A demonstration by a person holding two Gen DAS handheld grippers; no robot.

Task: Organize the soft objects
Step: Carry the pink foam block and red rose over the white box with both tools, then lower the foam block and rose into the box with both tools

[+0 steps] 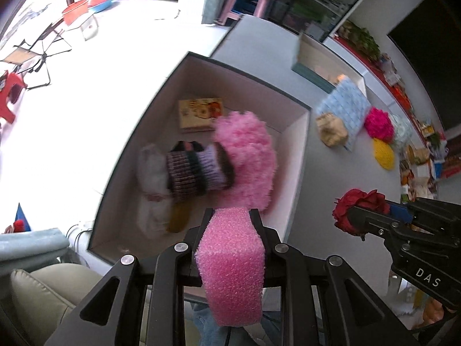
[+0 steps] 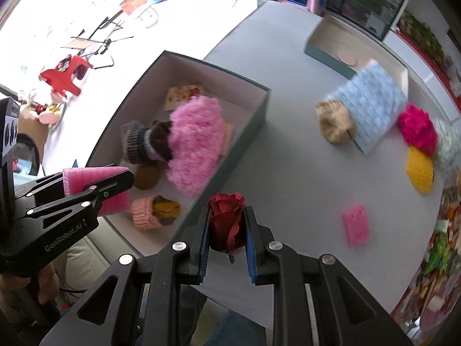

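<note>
Grey matte tabletop (image 2: 288, 132) carries most of the items; the pale floor beyond it is overexposed. A red plastic stool (image 2: 64, 76), a folding chair (image 1: 31, 57) and red basins (image 1: 76, 11) stand on that floor. A pink stool (image 1: 245, 1) sits past the table's far edge.

Dark-rimmed open box (image 2: 253, 121), white inside, sits on the table's left part. Inside: a fluffy pink pompom-like piece (image 2: 196, 144), a striped knit tube (image 2: 144, 144), a small pink knit cup (image 2: 144, 212) with yellow filling, and a printed card (image 2: 184, 93) at the far end. A white soft item (image 1: 151, 173) in the box is too blurred to identify.

Left gripper (image 1: 230, 216): jaws pinching a pink foam block (image 1: 233, 262) with a pebbled, spongy texture, held over the near end of the box. Right gripper (image 2: 226, 222): blue-padded jaws pressed onto a dark red fabric rose (image 2: 226, 219), held above the table just beside the box's near corner.

Loose on the table to the right: a light blue quilted pad (image 2: 374, 101) leaning on a second shallow box (image 2: 328, 57), a beige plush lump (image 2: 335, 124), a magenta pompom (image 2: 417, 129), a yellow knit piece (image 2: 419, 170) and a flat pink foam rectangle (image 2: 356, 226). All are motion-blurred.

Right edge clutter is cut off and unreadable. A hand (image 2: 43, 285) shows partly below the left gripper's handle.
</note>
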